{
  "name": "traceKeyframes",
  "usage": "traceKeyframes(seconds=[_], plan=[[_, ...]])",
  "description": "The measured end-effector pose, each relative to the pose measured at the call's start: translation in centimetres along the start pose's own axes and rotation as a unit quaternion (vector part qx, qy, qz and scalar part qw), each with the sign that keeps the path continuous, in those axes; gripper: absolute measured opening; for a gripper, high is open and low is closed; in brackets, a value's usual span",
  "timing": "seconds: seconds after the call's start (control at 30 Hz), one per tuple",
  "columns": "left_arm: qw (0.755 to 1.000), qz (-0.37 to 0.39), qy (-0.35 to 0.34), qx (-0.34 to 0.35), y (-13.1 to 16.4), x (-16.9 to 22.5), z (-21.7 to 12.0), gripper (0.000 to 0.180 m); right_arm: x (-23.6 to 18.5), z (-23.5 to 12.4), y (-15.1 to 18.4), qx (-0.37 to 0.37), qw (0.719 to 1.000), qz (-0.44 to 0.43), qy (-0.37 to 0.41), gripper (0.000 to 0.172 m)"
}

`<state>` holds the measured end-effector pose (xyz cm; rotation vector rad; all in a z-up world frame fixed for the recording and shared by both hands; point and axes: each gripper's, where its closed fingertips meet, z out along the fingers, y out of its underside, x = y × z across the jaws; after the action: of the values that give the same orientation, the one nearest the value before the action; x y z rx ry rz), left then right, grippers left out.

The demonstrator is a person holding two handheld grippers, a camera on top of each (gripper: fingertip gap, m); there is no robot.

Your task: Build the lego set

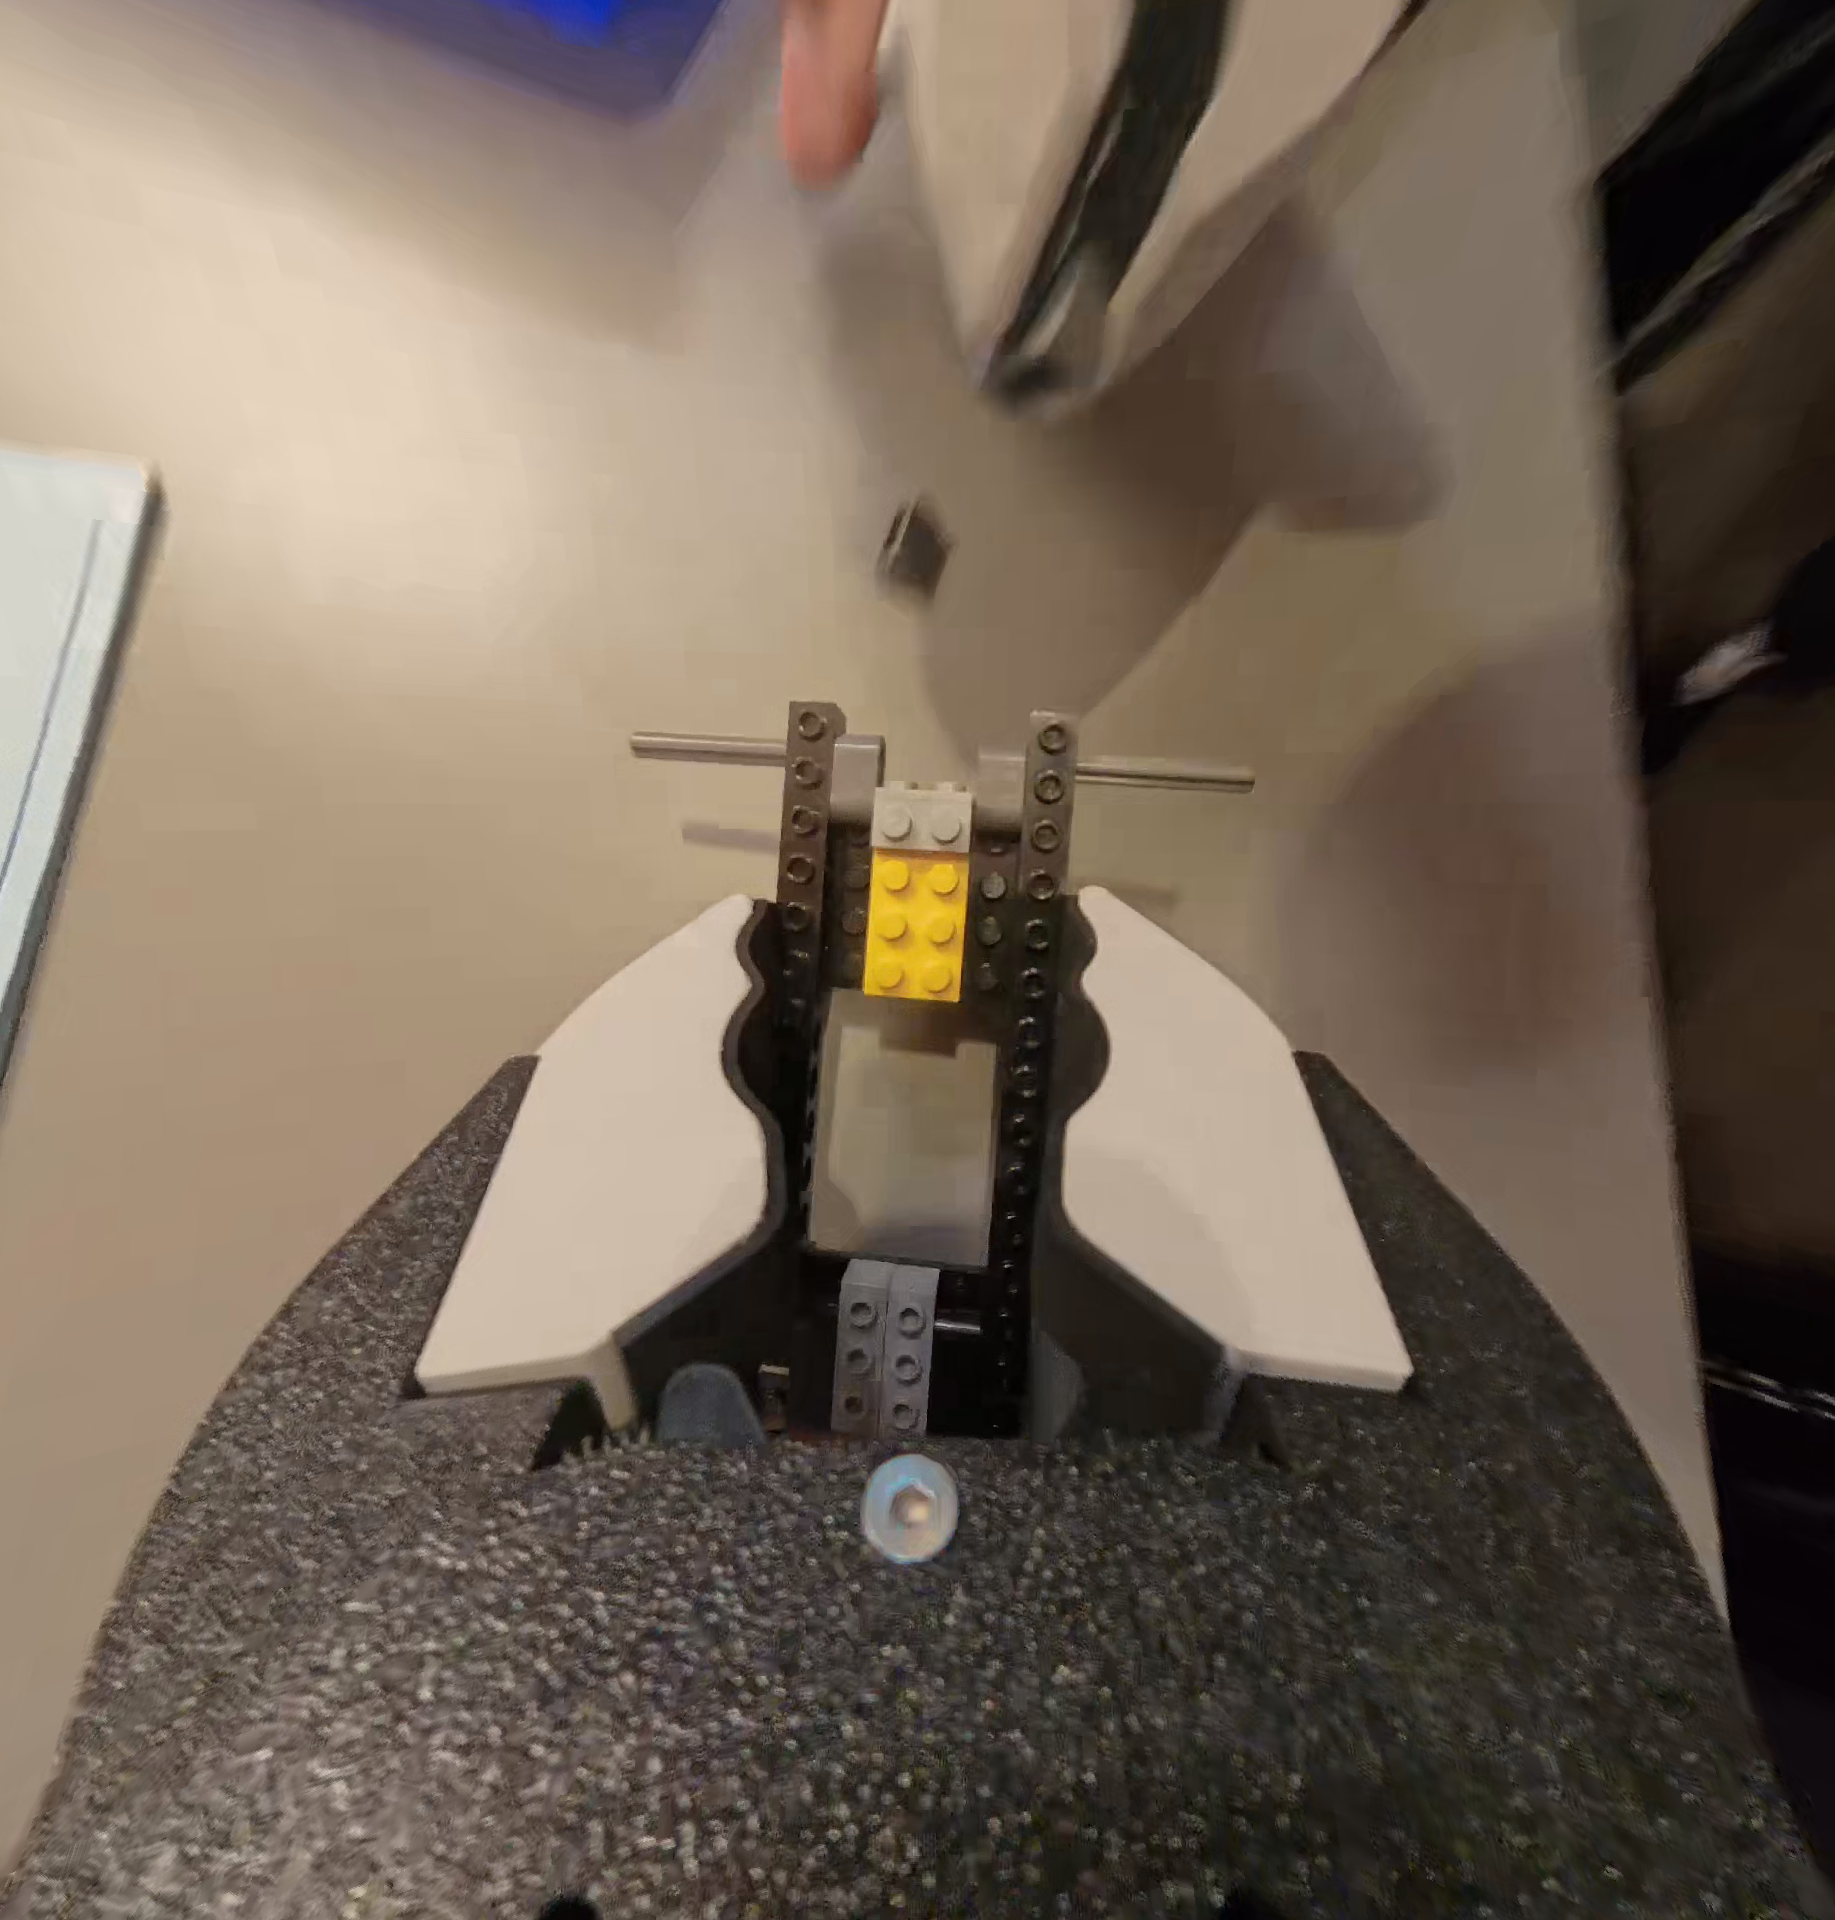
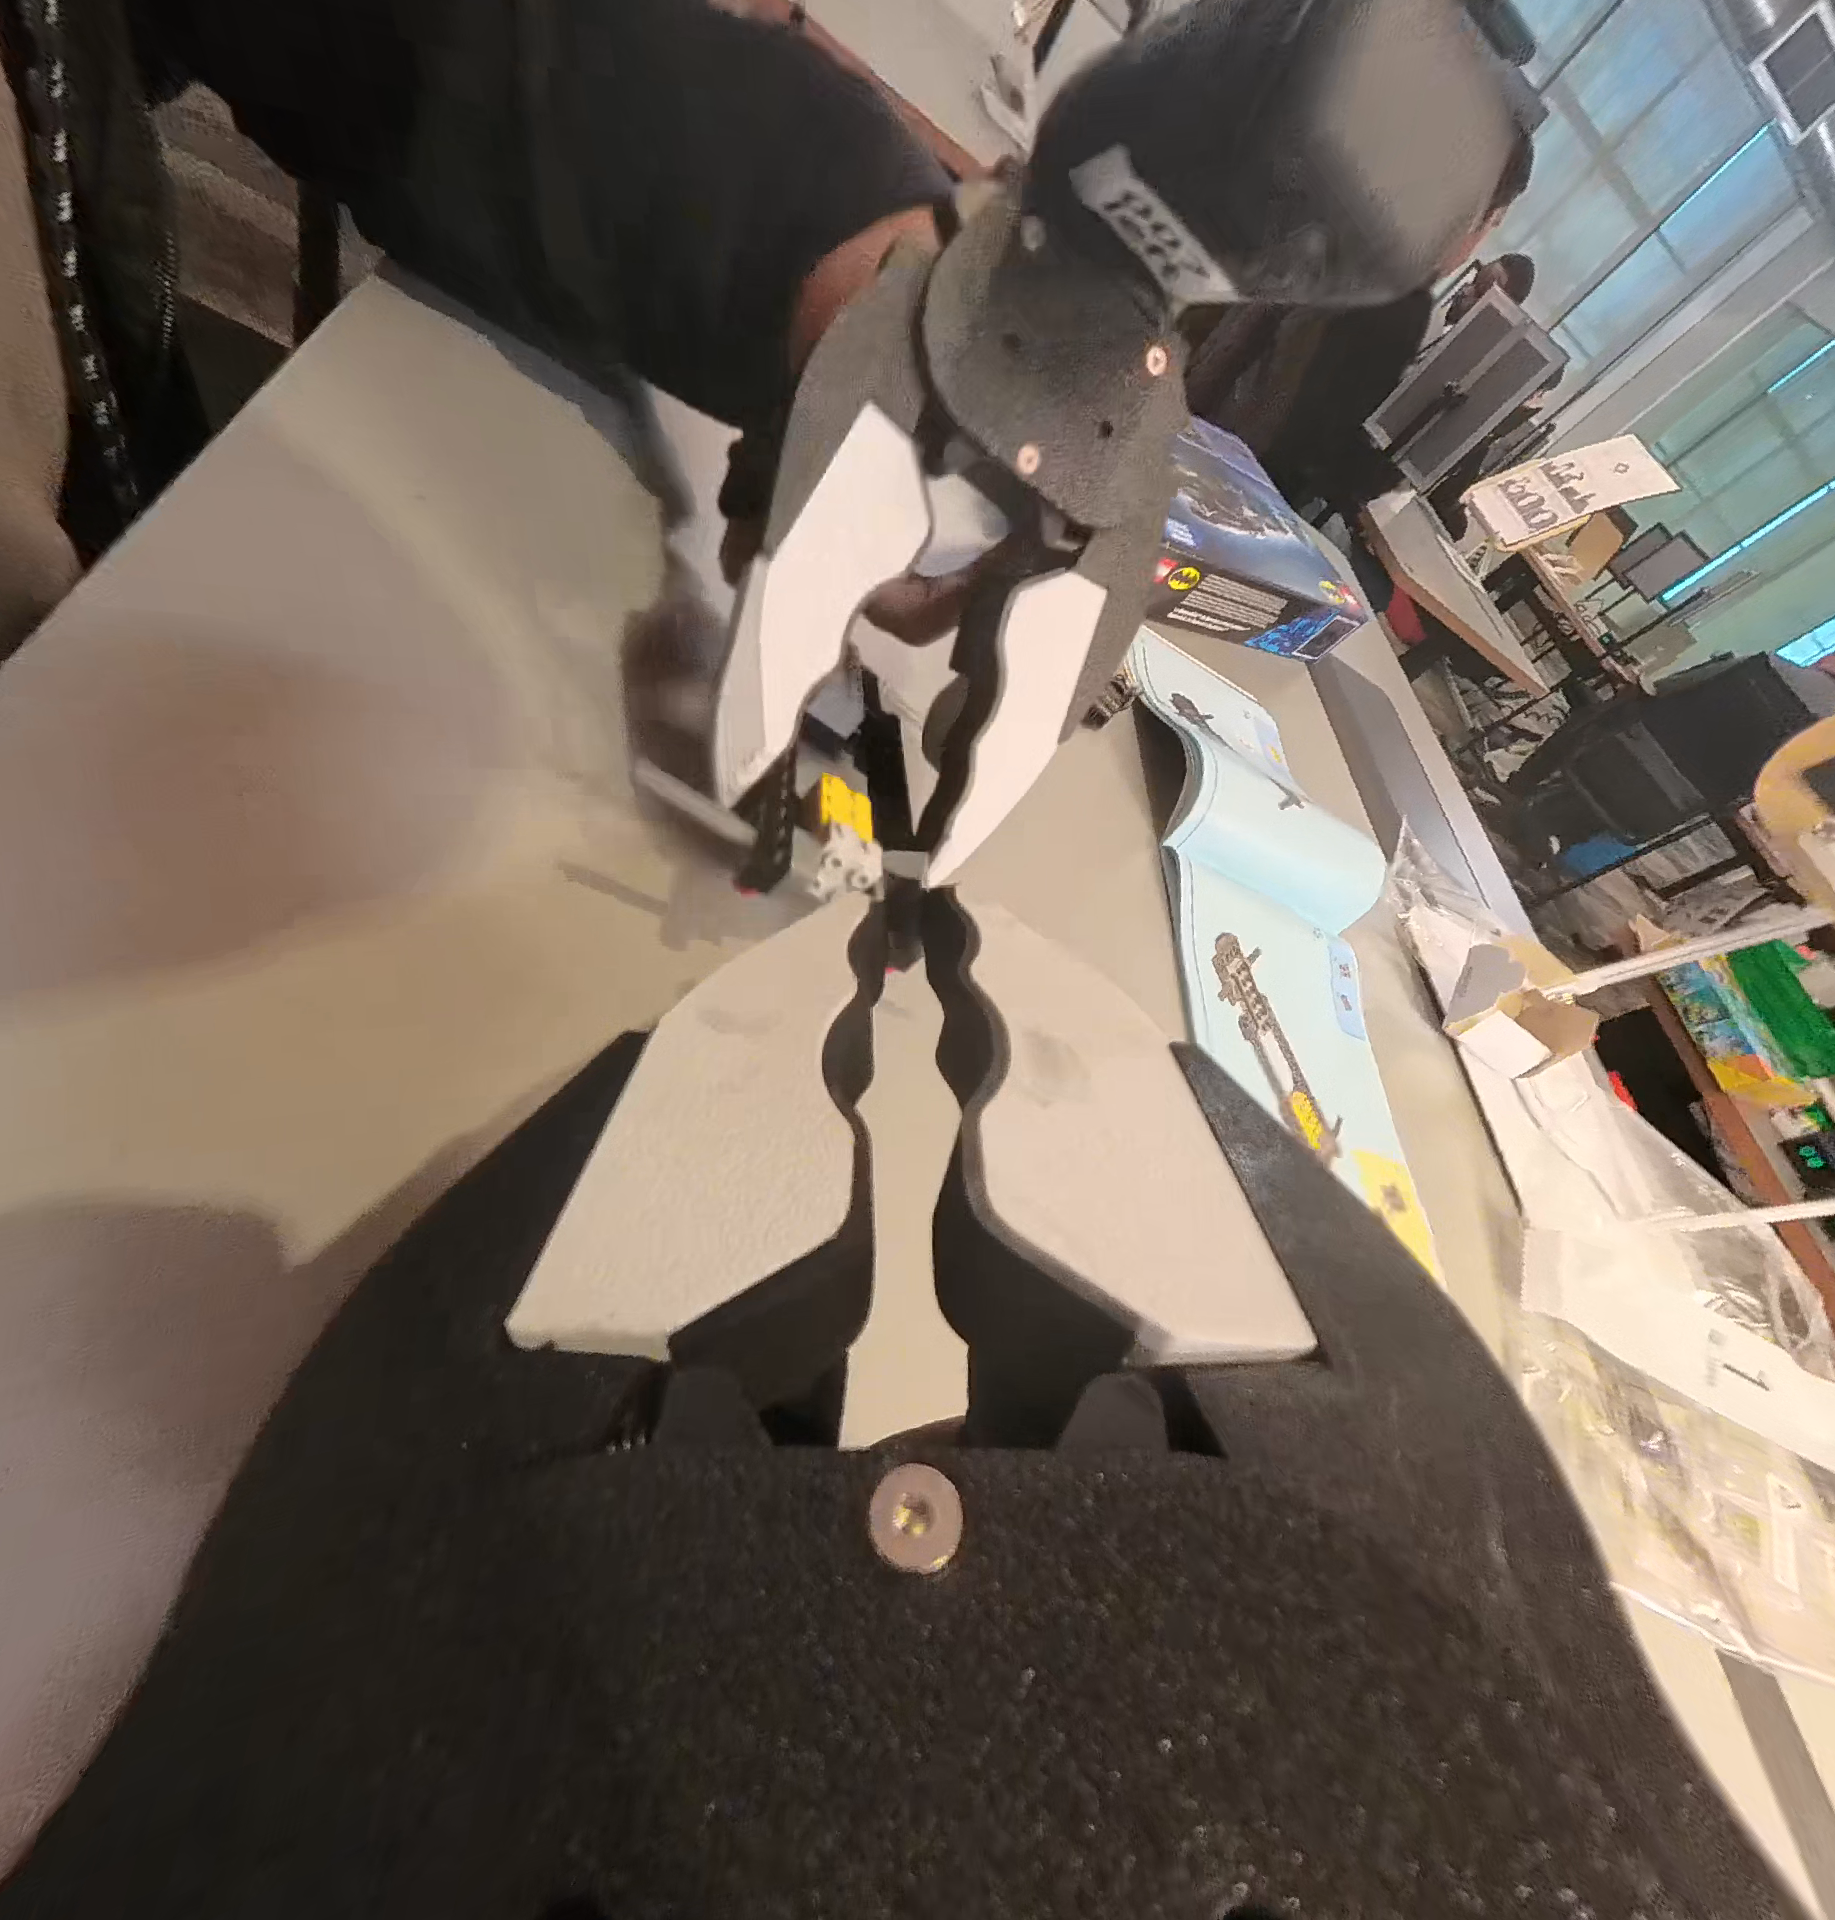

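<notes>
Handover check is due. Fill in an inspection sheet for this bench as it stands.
Surface: pale table, bare in the middle.
Job's things: brick model of black beams, a yellow brick and a grey rod; small dark piece.
Clutter: open booklet, printed box, small cardboard box, plastic bags, all along one side.
Grippers: left tongs clamp the brick model by its black beams; right tongs are closed to a narrow slit, with the dark piece showing at the tips, hold unclear.
Cables: a patterned cord hangs beyond the table.
Surroundings: a person in dark clothes, other desks, large windows.
</notes>
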<state>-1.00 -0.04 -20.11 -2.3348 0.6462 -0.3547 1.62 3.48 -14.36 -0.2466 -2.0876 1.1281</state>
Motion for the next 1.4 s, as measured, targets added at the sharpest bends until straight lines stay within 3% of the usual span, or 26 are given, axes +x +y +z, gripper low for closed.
traceKeyframes(seconds=[0.1,0.17,0.47,0.93,1.4], plan=[[0.987,-0.002,0.078,0.139,-3.3,0.9,-1.8,0.052,0.2,-0.1,-1.0,-0.002,1.0,-0.024,0.0,0.007],[0.974,0.0,0.112,0.196,-4.5,1.1,-2.9,0.052,0.5,-0.4,-2.1,-0.001,0.999,-0.038,-0.002,0.007],[0.924,0.016,0.194,0.328,-7.2,2.6,-5.6,0.052,1.3,-0.3,-6.0,-0.036,0.992,-0.122,-0.025,0.007],[0.93,0.021,0.188,0.315,-7.1,3.7,-5.2,0.052,0.9,0.6,-6.0,-0.133,0.974,-0.168,-0.078,0.007],[0.913,-0.018,0.208,0.349,-7.3,3.3,-5.9,0.052,2.4,1.2,-6.8,-0.132,0.969,-0.206,-0.026,0.008]])
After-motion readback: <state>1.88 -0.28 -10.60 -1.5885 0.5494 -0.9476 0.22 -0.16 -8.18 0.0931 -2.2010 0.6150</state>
